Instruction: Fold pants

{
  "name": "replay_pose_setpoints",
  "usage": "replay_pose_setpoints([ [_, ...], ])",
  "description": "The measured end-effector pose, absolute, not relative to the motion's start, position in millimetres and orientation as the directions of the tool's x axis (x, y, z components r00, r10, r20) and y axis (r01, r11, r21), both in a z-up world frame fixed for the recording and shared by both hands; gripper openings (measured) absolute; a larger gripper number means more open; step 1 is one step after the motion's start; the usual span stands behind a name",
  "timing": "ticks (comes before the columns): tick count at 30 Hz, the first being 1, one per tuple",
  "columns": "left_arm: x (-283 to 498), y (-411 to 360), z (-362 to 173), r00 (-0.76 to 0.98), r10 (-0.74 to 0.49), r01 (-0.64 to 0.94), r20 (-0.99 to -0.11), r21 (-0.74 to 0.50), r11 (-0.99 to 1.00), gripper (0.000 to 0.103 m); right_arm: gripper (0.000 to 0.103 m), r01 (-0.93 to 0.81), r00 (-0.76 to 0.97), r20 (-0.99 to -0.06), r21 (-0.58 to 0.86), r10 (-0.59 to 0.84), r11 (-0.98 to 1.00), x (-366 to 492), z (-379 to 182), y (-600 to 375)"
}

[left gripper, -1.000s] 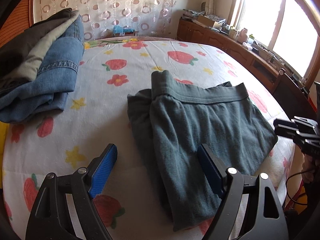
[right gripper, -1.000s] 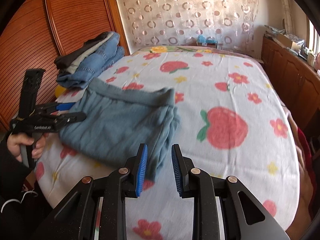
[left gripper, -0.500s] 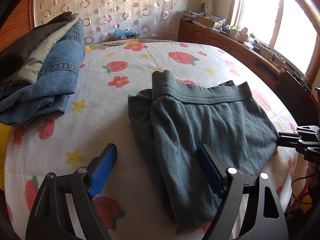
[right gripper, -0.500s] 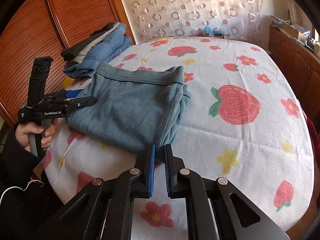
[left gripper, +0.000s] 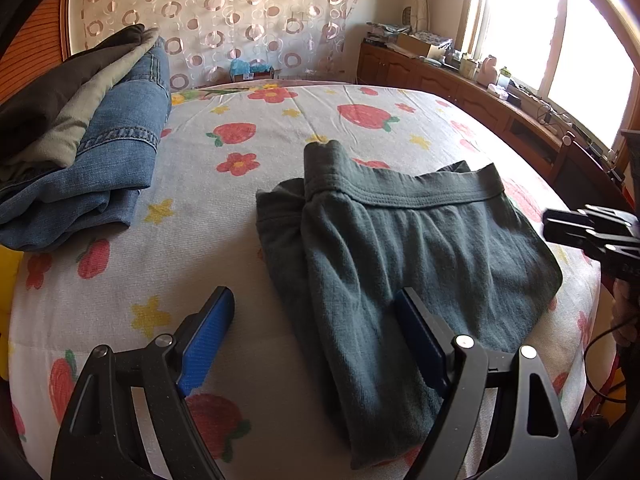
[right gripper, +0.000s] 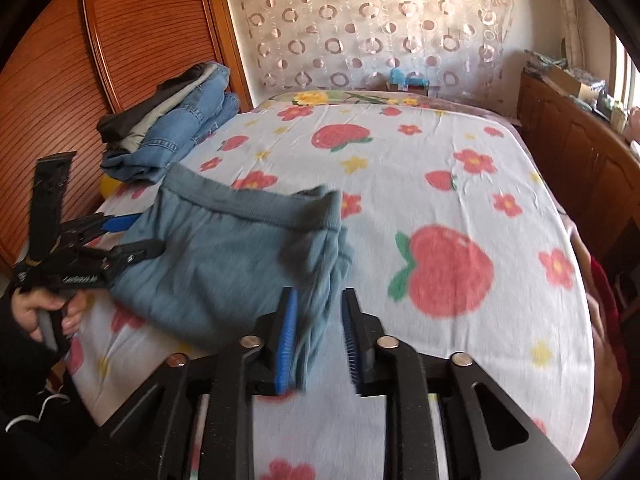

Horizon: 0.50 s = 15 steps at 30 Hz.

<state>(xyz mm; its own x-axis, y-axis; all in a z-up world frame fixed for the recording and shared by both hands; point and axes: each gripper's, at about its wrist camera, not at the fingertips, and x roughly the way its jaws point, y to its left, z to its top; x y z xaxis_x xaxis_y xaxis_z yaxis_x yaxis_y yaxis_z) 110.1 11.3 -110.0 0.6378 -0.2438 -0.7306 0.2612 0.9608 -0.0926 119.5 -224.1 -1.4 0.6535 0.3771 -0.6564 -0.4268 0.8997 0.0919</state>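
Left wrist view shows the bed (left gripper: 360, 420) in its strawberry sheet, with the folded grey-green pants (left gripper: 400, 264) lying near its foot edge, well apart from the jeans pile (left gripper: 92, 160). Soft, light knit, they will likely slump, so grip the thick folded edges. Both the left gripper (left gripper: 316, 340) and right gripper (right gripper: 318, 340) stand spread, pinching nothing.

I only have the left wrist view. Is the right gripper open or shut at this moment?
Observer: Open. The right gripper shows a clear gap between its fingers.
Operator: Is any of the pants inside that gap?
Observer: Yes, partly. The near folded edge of the pants hangs against one finger, unclamped, and the bedsheet shows through the rest of the gap.
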Motion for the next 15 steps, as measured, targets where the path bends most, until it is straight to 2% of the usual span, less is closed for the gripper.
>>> replay_pose_setpoints([
  [2,110.1,11.0,-110.0,0.638,-0.243,0.261,-0.731,-0.092,0.961,0.083,0.041,-0.428,0.658,-0.658,0.072,0.365,0.901,128.2,-4.0,-214.4],
  [4,110.0,11.1,-110.1,0.638,-0.243,0.261,-0.731,-0.092,0.961,0.083,0.045,-0.43,0.656,-0.662,0.065,0.362,0.9,137.5,-7.7,-206.4],
  [15,109.8,10.8,-110.2,0.638,-0.243,0.261,-0.731,-0.091,0.961,0.083,0.046,-0.42,0.661,-0.681,0.012,0.316,0.907,174.3,-18.0,-182.9],
])
